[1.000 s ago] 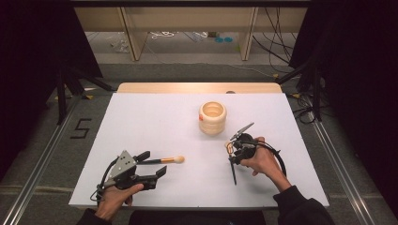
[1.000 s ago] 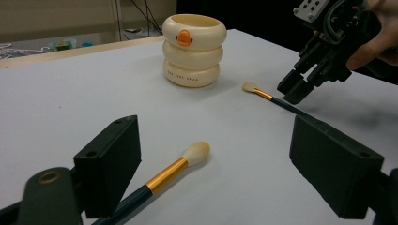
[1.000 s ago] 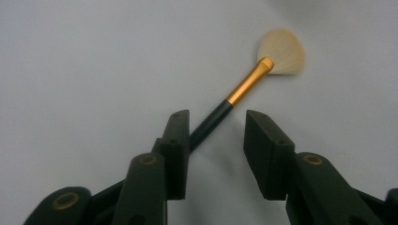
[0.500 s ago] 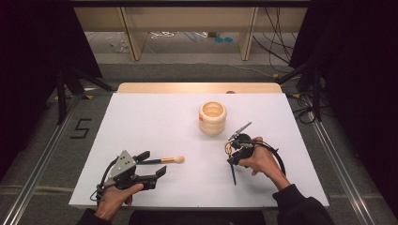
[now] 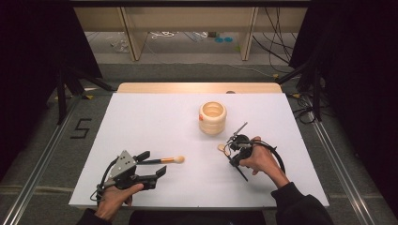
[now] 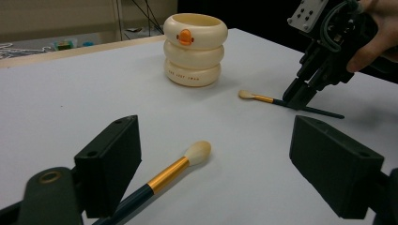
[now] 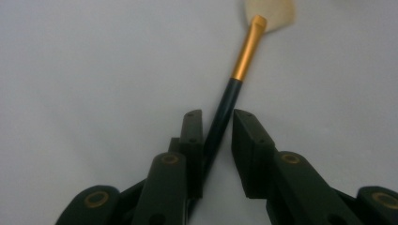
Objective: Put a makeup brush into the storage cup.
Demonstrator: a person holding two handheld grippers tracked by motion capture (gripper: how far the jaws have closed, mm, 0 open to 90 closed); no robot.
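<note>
We see two makeup brushes lying flat on the white counter (image 5: pixel 155 117), with a cream ringed cup (image 5: pixel 212 117) standing upright between its middle and far edge, an orange duck bill on its side in the left claw's view.

Our right claw (image 5: pixel 233 151) points down at the right brush (image 7: pixel 234 89), right of the counter's middle and just on the near side of the cup. Its jaws have just been closing. In the right claw's own view the dark handle runs up between them: the left pad sits against the handle, while a thin gap shows on the side of the right pad, so the jaws are drawn close around the brush but not clamped on it. The gold ferrule and pale bristles lie beyond the jaw tips, pointing toward the cup. The brush rests on the counter.

Our left claw (image 5: pixel 156 164) lies low near the front edge, left of the middle, with its jaws spread wide. The left brush (image 6: pixel 176 168) lies between them, its handle passing close by the left jaw; we cannot tell whether it touches. Its bristle tip points toward the counter's middle, well apart from the cup.
</note>
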